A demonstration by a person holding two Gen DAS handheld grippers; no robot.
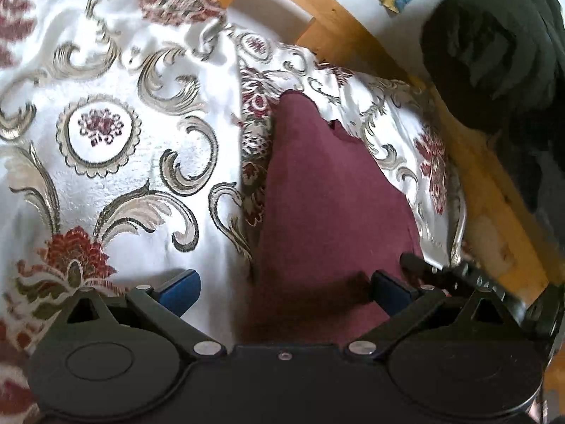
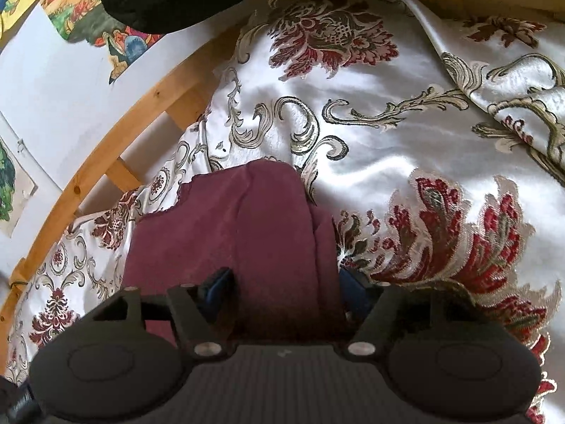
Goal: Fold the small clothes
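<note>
- Left gripper [image 1: 285, 291], black two-finger tool with blue pads: jaws spread wide, gripping nothing; one pad over the white cloth, the other over the garment's near end.
- Right gripper [image 2: 287, 284], same black build with blue pads: jaws standing apart, a raised fold of the garment between them; cannot tell whether the pads press on the fabric, since one is half hidden behind the fold.
- Small maroon knit garment [image 1: 317, 190], soft and matte, with a scalloped edge at its far end: lying on the bedspread, near end reaching under both tools, far end tapering toward the wooden rail.
- Same garment in the right wrist view [image 2: 229, 226]: creased lengthwise, a ridge running up its right side.
- Glossy white satin bedspread [image 1: 148, 162] woven with grey scrolls and dark red flowers: rumpled, spread beneath everything.
- Light wooden slatted bed rail [image 1: 346, 24]: just beyond the bedspread's far edge, against a white wall.
- Black fabric bundle [image 1: 501, 63]: hanging over the rail, apart from the garment.
- Colourful printed pictures [image 2: 106, 31] on the wall, partly hidden behind the black bundle.
</note>
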